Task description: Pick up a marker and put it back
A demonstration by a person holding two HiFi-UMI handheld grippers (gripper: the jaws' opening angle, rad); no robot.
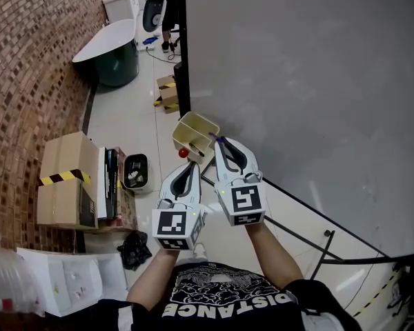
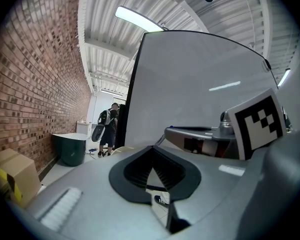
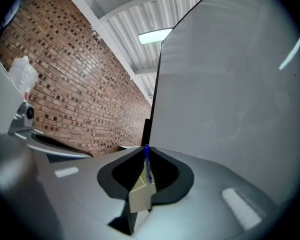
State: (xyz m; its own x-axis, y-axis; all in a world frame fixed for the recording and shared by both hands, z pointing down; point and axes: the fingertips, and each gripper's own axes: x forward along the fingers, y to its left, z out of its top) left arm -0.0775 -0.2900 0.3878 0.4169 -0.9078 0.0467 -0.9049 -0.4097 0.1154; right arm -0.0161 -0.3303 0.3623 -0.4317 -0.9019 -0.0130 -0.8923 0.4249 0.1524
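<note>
Head view: we note a brick wall (image 1: 27, 67) on the left and a large whiteboard (image 1: 317, 81) on the right, with a beige box (image 1: 195, 133) fixed at the board's lower edge. The right gripper (image 1: 219, 141) reaches just beside that box, and the left gripper (image 1: 192, 165) hangs lower, near it.

Left gripper view: the left gripper (image 2: 151, 149) has its jaws together at the tips, with nothing between them.

Right gripper view: the right gripper (image 3: 146, 156) is clamped on a blue marker (image 3: 147, 164), which stands upright and is pinched only at the tips. The box (image 3: 140, 196) shows below.

Risk, in our judgement: so narrow a hold lets the marker pivot or slip. If released off-centre, it could strike the box rim and drop to the floor.
</note>
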